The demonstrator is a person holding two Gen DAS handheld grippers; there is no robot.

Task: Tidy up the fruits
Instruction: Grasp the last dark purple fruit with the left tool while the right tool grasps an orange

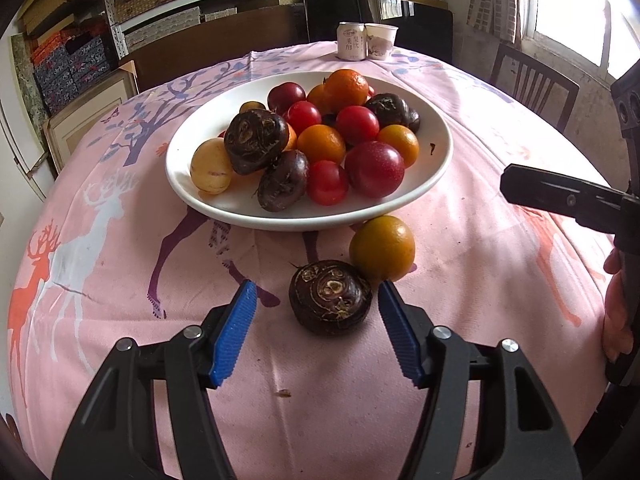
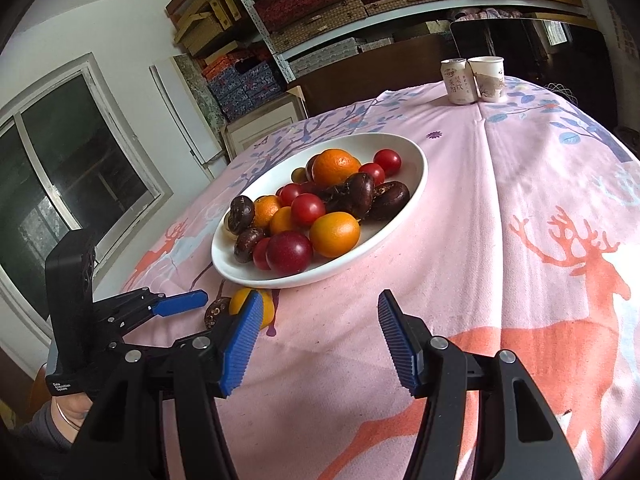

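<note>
A white bowl (image 1: 434, 176) holds several oranges, red plums, dark water chestnuts and a pale yellow fruit; it also shows in the right wrist view (image 2: 404, 216). On the cloth in front of it lie a dark water chestnut (image 1: 330, 298) and an orange (image 1: 382, 248). My left gripper (image 1: 316, 298) is open, its blue pads (image 1: 236, 332) either side of the chestnut, apart from it. My right gripper (image 2: 320, 312) is open and empty over bare cloth. In the right wrist view the loose orange (image 2: 266, 306) and chestnut (image 2: 214, 312) sit partly behind the left pad.
A pink deer-print tablecloth (image 1: 120, 240) covers the table. A can (image 1: 352, 42) and a paper cup (image 1: 380, 40) stand at the far edge. A chair (image 1: 532, 80) is at the back right. Shelves of boxes (image 2: 320, 0) line the wall.
</note>
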